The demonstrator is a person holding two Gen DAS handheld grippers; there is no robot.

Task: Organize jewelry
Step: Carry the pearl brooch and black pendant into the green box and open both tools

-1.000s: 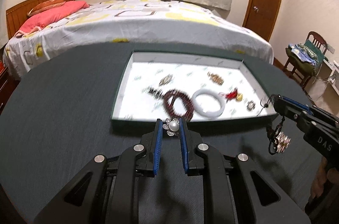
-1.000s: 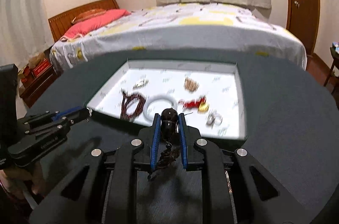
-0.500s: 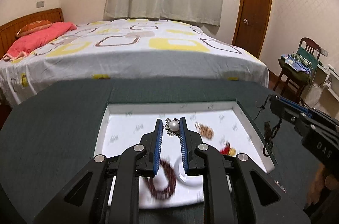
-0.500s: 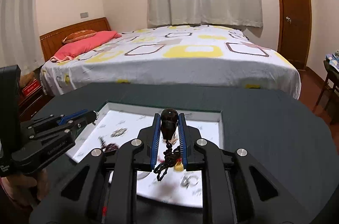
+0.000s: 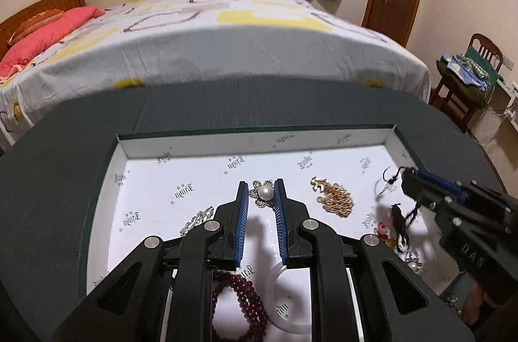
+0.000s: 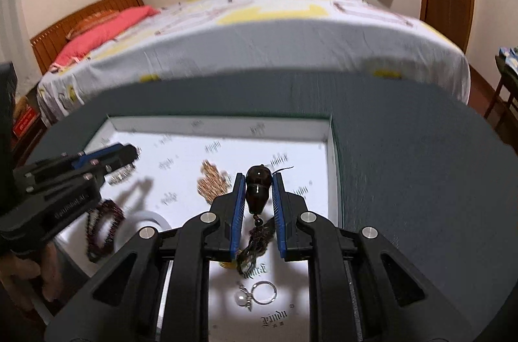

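1. Left wrist view: the left gripper (image 5: 261, 192) pinches a pearl brooch (image 5: 264, 192) over the white tray (image 5: 252, 141), likely to lay it on bare lining; only here the beads (image 5: 241, 303) and bangle (image 5: 286, 309) show near, under it.
2. Right wrist view: the right gripper (image 6: 258, 186) clamps a dark pendant (image 6: 257, 188), tassel hanging, over the tray's right side; only here a ring (image 6: 264, 292) shows.
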